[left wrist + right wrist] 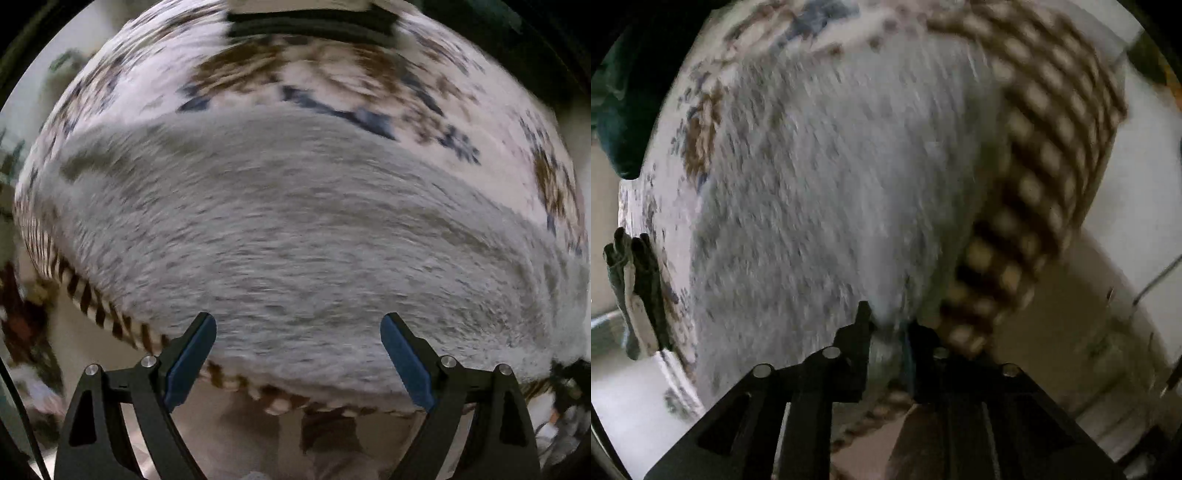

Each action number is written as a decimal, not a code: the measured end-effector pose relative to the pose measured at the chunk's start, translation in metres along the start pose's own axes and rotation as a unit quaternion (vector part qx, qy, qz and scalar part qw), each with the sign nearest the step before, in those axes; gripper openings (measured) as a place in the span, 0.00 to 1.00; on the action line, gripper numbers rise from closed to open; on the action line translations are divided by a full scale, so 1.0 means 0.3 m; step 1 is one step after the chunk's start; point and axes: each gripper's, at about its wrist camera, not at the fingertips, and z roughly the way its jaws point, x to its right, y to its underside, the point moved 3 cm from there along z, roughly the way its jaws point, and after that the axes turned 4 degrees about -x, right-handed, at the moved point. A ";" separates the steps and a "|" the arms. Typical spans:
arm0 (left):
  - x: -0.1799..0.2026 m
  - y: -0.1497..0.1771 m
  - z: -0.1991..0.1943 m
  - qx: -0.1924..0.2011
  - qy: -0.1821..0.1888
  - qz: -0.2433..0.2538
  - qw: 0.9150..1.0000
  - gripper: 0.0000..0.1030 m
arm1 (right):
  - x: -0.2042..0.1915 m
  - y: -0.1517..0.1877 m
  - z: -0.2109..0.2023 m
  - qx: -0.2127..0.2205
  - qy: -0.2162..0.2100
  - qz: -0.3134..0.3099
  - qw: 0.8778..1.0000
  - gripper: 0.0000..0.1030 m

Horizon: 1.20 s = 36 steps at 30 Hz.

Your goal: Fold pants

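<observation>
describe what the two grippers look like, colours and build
The left gripper has matte black angular fingers with triangular cut-outs, round silver pivot pins at the joints, and flat blue pads on the inner faces. The right gripper has the same black frame and silver pins; only a sliver of blue shows on its inner face. No cables, sleeves or markings are visible.

Patterned bedding and a dark slab.
White floral-printed bedspread (155, 85) with brown checkered border (1052, 122); black flat slab (310, 22) at bedspread's far edge.
</observation>
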 end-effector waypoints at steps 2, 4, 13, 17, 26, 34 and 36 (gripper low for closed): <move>-0.117 -0.017 -0.022 0.005 0.017 -0.036 0.999 0.88 | -0.051 0.052 -0.025 0.016 0.011 -0.023 1.000 0.31; -0.255 -0.043 -0.054 0.016 0.024 -0.076 0.997 0.88 | -0.121 0.179 -0.046 0.023 -0.007 -0.043 0.999 0.42; -0.888 -0.200 0.019 0.003 0.043 -0.211 0.976 0.88 | -0.475 0.703 0.287 -0.092 -0.061 -0.077 0.991 0.45; -1.035 -0.267 0.117 -0.013 0.073 -0.247 0.966 0.87 | -0.453 0.798 0.399 -0.092 -0.067 0.002 0.994 0.45; -1.068 -0.299 0.080 0.047 0.111 -0.214 0.969 0.14 | -0.571 0.889 0.336 0.004 -0.053 -0.045 0.998 0.06; -1.169 -0.220 0.123 0.015 0.110 -0.240 0.964 0.16 | -0.504 0.917 0.258 -0.008 -0.025 -0.069 0.997 0.06; -1.175 -0.223 0.165 -0.008 0.102 -0.238 0.966 0.22 | -0.500 0.901 0.371 -0.040 -0.016 -0.055 0.998 0.09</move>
